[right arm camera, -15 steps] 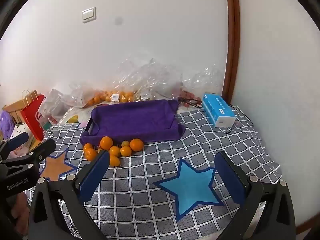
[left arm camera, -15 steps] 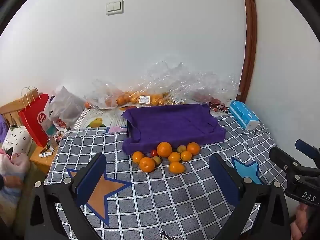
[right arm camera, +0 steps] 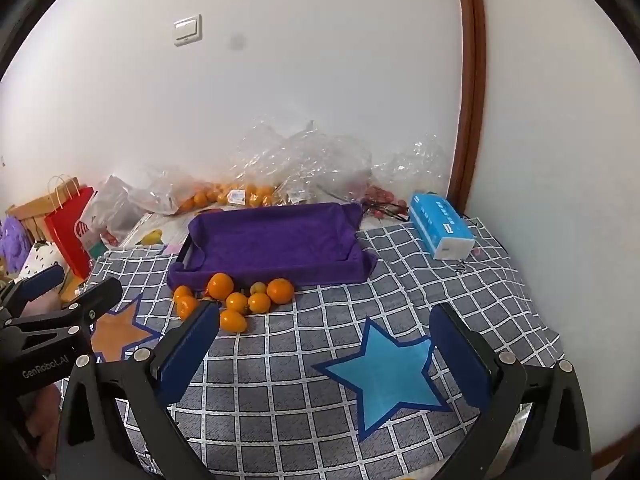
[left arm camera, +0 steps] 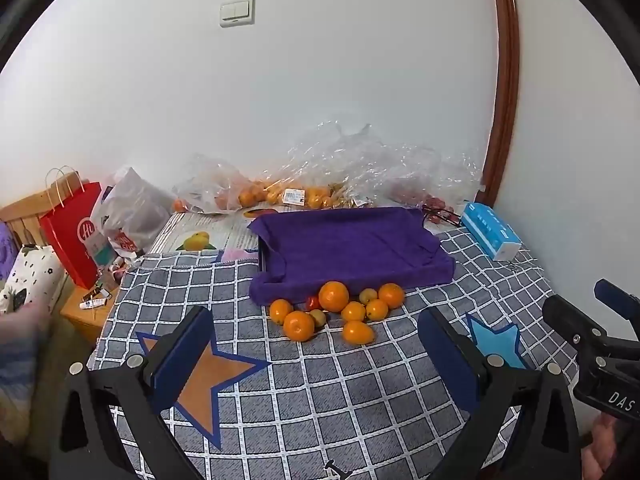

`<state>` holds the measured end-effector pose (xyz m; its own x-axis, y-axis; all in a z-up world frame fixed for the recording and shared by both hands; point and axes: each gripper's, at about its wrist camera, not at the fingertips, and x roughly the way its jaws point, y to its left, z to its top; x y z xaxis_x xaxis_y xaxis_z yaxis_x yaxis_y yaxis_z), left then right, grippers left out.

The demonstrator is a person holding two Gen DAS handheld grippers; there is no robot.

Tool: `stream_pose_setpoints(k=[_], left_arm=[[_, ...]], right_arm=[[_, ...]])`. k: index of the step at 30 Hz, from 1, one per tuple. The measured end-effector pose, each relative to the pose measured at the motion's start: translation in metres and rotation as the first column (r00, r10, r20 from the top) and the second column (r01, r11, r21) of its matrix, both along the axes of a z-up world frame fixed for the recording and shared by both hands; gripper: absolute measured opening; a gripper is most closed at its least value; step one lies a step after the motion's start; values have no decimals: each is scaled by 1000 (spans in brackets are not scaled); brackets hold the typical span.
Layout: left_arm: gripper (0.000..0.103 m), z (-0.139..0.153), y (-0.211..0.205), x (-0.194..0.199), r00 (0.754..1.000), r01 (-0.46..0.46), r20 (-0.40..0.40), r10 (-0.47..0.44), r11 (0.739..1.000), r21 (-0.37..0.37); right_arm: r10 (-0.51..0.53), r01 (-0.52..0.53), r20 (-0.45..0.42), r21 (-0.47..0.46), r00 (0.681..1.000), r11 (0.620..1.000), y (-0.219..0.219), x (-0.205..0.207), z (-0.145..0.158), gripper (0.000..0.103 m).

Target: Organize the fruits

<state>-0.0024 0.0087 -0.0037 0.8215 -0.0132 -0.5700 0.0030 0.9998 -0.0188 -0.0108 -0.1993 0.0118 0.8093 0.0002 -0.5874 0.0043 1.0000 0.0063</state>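
Both grippers, left gripper [left arm camera: 316,354] and right gripper [right arm camera: 324,344], are held spread wide and empty above the checked cloth [left arm camera: 360,400]. No fruit is seated in the purple-lined tray [right arm camera: 276,240], evidently the receptacle. Oranges [left arm camera: 334,296] are clustered against its near edge, awaiting transfer.

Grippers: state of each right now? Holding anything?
Left gripper: open, jaws wide, holding nothing; the fruit pile lies ahead, untouched.
Right gripper: open, jaws wide, holding nothing; only the checked cloth shows between them.
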Motion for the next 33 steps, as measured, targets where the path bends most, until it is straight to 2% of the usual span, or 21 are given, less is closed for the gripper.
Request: stream_pose_setpoints(k=[33], left_arm=[[103, 7, 6, 1, 1000, -7, 7, 7, 1000, -11]], right_arm=[[20, -20, 10, 4, 1000, 1000, 4, -2, 0, 103]])
